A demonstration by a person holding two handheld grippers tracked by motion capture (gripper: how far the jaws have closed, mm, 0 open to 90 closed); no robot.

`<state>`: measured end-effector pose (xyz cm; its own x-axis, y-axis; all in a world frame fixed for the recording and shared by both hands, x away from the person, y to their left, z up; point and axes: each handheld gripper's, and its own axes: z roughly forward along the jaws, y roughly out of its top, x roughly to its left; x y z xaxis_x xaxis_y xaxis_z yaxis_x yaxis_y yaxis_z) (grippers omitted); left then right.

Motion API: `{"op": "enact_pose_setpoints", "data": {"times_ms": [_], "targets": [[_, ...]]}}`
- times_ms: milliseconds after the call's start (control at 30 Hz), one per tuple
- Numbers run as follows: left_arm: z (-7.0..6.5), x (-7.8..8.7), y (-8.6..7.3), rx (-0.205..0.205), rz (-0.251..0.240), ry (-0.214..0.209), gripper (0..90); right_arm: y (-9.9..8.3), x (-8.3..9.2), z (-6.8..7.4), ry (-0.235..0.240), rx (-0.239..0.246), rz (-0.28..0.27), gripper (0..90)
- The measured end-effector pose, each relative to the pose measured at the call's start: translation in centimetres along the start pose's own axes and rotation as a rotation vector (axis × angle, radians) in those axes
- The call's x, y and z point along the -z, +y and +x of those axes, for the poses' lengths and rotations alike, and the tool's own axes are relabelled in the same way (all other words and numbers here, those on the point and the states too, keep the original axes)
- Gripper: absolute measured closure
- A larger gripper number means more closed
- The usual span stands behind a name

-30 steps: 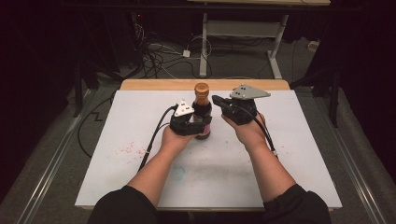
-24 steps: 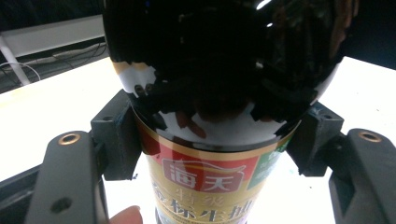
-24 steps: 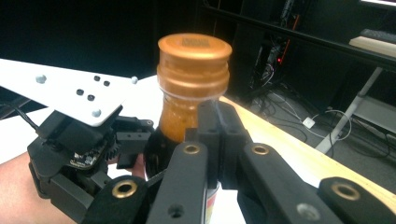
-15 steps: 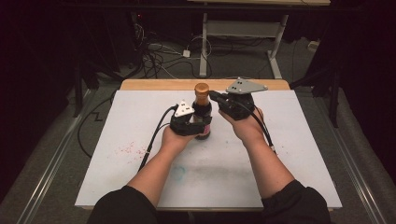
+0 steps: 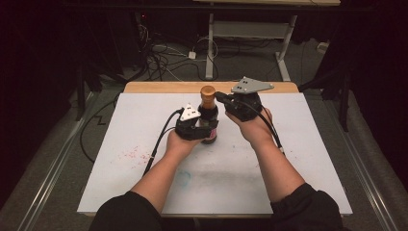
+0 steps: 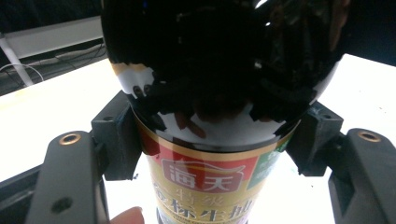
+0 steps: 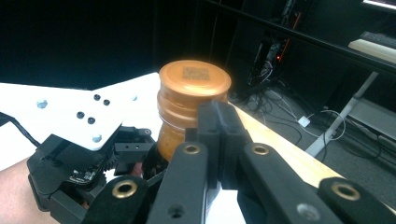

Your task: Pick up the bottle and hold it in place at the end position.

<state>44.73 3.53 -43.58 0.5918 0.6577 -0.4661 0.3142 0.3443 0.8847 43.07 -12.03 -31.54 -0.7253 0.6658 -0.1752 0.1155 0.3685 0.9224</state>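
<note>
A dark glass bottle (image 5: 210, 122) stands upright near the middle of the white tabletop (image 5: 298, 154), a little towards the far edge, where a strip of pale wood (image 5: 159, 87) shows beyond the white sheet. Its body is glossy and almost black, round-shouldered, with a paper label (image 6: 205, 186) in red, gold and green carrying Chinese characters. A smooth, cylindrical orange-brown cap (image 7: 194, 88) with a flat top tops the narrow neck (a small square code is printed on it).

The left gripper (image 5: 195, 129) is clamped on the bottle's body: in the left gripper view its matte black pads (image 6: 119, 135) press against the glass from both sides, just above the label. A flat white three-cornered plate (image 5: 190, 113) sits on top of it.

The right gripper (image 5: 222, 97) hangs just right of the cap, its jaws closed together on nothing; in the right gripper view the black fingertips (image 7: 219, 126) meet beside the cap, close to it, though contact cannot be judged. Its grey plate (image 5: 251, 85) is tilted.

Compared with a second ago, the bottle and left hand have not shifted; the right gripper has edged slightly towards the cap, jaws closed throughout.

Faint red and blue smudges mark the white surface.
</note>
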Motion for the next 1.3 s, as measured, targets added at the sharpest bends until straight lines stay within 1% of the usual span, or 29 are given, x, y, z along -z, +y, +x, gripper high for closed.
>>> {"op": "enact_pose_setpoints", "data": {"times_ms": [267,367,467,533,633,833,1033,1200,1300], "targets": [[-0.1,0.0,0.0,0.001,-0.002,0.007,29.7,0.5,0.1,0.1,-0.008,0.021,0.033,90.0],[0.0,0.0,0.0,0.002,0.000,0.011,29.8,0.6,0.0,0.2,-0.005,0.017,0.034,90.0],[0.0,-0.1,0.1,0.006,-0.001,0.012,29.9,0.6,0.1,0.3,-0.003,0.024,0.036,90.0],[0.0,0.0,0.0,0.001,0.002,0.013,30.0,0.8,0.1,0.5,-0.004,0.032,0.044,90.0],[-0.1,-0.1,0.0,0.000,-0.002,0.014,30.1,0.7,0.1,0.4,0.001,0.026,0.043,90.0],[-0.1,0.0,-0.1,-0.008,-0.001,0.013,30.4,0.9,0.2,0.4,0.003,0.027,0.051,90.0],[0.0,0.0,-0.1,-0.011,-0.005,0.010,30.7,1.0,0.1,0.6,-0.002,0.026,0.055,90.0],[-0.1,0.0,-0.1,-0.017,-0.002,0.015,31.2,1.1,0.1,0.6,-0.007,0.029,0.066,90.0],[0.0,0.1,-0.1,-0.018,0.005,0.007,31.3,1.4,0.1,0.7,-0.008,0.035,0.080,90.0]]}}
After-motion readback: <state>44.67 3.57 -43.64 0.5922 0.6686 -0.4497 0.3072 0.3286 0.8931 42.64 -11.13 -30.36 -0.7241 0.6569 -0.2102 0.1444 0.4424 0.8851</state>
